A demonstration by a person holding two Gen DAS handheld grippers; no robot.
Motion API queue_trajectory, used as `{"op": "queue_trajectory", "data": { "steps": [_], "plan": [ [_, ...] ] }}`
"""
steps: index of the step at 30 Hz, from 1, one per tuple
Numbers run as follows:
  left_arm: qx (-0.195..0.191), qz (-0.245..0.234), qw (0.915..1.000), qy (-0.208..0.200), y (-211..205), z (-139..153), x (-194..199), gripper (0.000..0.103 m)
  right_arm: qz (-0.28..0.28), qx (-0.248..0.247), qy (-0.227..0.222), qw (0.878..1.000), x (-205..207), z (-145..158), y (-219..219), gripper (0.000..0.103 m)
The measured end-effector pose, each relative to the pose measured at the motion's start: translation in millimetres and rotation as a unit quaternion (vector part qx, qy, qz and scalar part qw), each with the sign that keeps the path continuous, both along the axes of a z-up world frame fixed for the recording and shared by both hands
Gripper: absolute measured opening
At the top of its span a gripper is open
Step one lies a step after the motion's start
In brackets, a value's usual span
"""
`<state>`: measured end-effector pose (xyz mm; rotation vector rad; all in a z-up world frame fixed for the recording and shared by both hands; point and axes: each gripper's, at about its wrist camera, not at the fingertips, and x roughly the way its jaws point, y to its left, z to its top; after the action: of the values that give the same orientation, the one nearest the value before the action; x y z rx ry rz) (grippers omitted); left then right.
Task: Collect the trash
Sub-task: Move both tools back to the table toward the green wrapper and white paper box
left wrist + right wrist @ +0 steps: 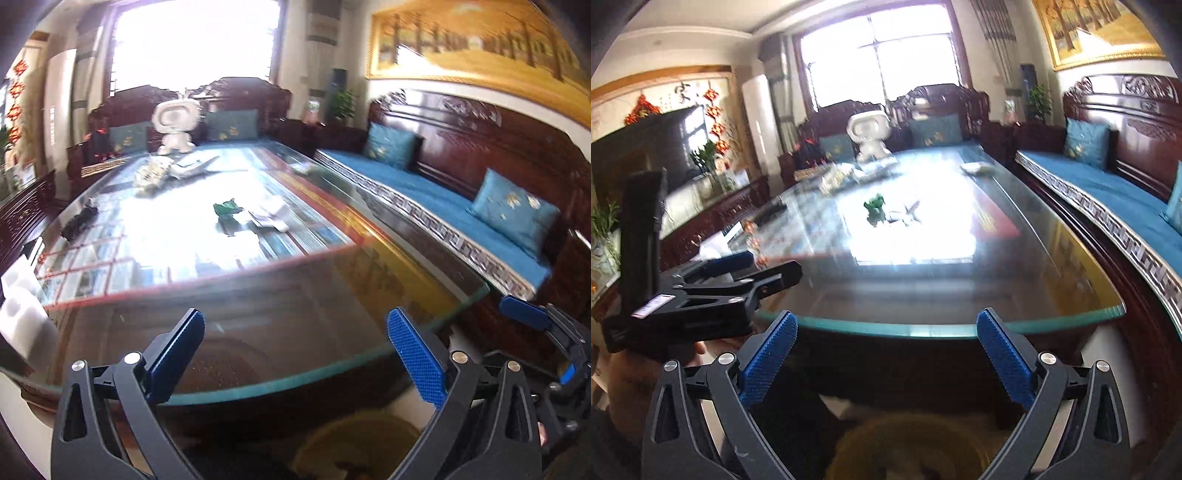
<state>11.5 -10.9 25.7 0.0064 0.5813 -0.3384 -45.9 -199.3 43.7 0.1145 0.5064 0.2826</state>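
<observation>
Two grippers, both empty: the left gripper [295,354] and the right gripper [886,354] each stand with jaws spread wide and nothing between the blue pads. They hang side by side at the near end of the glass-topped table [923,326], over a round yellowish bin [908,446] on the floor below – blurred, so what lies in it cannot be told. Trash is plainly left to gather: a crumpled green wrapper [227,208] sits well out on the glass toward the middle, with some white paper scraps [271,216] just beside it. Farther back, near a white robot figure [175,125], lies more clutter [173,171] that may or may not count as rubbish. By my reckoning the job is only partway through – the next reach would go to the green wrapper
</observation>
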Motion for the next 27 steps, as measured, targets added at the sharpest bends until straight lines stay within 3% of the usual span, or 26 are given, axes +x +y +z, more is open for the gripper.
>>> {"op": "queue_trajectory", "data": {
  "steps": [7,17,27],
  "plan": [
    [0.009,0.039,0.9992,0.005,11,8,77,0.099,0.006,0.000,-0.028,1.000,71,21,6,0.094],
    [0.006,0.071,0.9966,0.040,15,-16,176,0.099,0.015,0.002,0.029,0.999,185,-2,22,0.094],
    [-0.001,0.083,0.9949,0.057,20,-35,234,0.099,0.015,0.002,0.071,0.997,253,-26,21,0.089]
  ]
}}
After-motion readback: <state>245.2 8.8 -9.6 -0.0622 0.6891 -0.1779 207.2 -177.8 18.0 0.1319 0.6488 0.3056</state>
